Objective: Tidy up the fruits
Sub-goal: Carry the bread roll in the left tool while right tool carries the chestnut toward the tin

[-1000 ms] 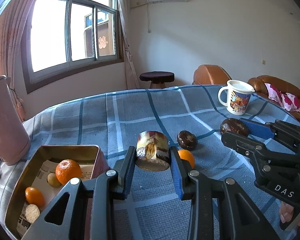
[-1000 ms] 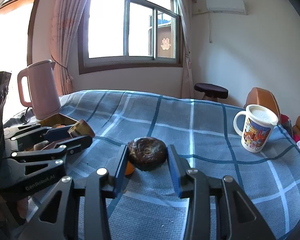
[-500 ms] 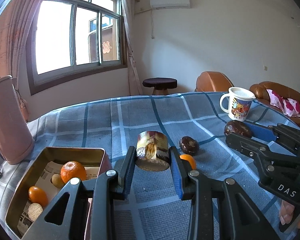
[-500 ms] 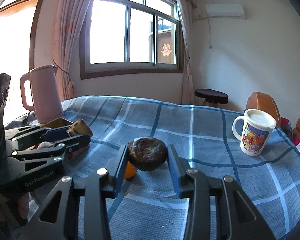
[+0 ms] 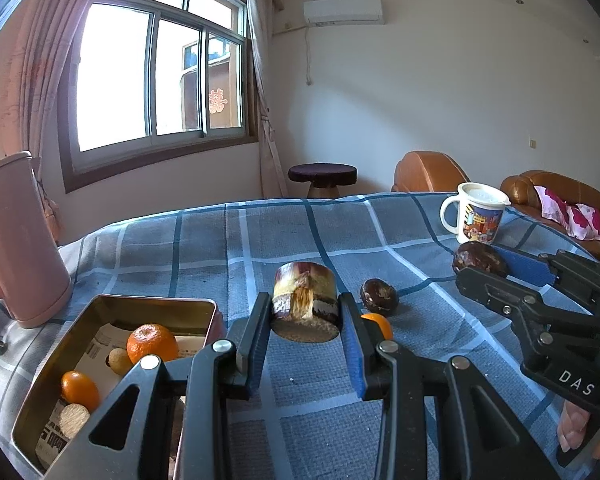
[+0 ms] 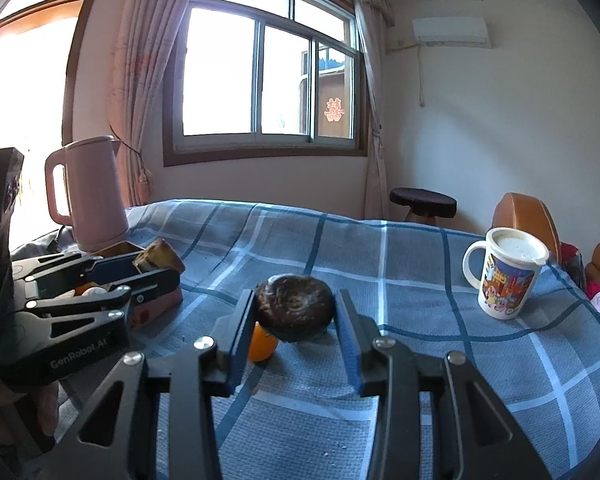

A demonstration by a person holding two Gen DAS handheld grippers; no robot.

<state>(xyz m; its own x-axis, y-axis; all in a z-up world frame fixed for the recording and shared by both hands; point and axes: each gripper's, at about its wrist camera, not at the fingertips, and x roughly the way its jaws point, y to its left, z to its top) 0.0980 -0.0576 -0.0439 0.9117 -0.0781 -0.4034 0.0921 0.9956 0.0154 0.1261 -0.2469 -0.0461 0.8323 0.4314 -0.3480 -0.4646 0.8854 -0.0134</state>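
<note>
My left gripper (image 5: 305, 310) is shut on a short cut cylinder with a brown and cream rind (image 5: 304, 304), held above the blue checked cloth. My right gripper (image 6: 296, 312) is shut on a dark brown round fruit (image 6: 295, 307), which also shows in the left wrist view (image 5: 480, 260). A second dark fruit (image 5: 379, 297) and a small orange (image 5: 378, 325) lie on the cloth between the grippers. A metal tin (image 5: 148, 306) at lower left holds a mandarin (image 5: 152, 343), a small orange (image 5: 80, 391) and two pale round pieces.
A pink kettle (image 5: 18, 240) stands at the left behind the tin. A printed mug with a lid (image 5: 478, 214) stands at the far right of the table (image 5: 220, 248). A stool (image 5: 322, 174) and brown sofa (image 5: 556, 188) lie beyond.
Both grippers have risen a little with their loads still held; the table and tin sit lower in both views. The fruits on the cloth have not moved.
</note>
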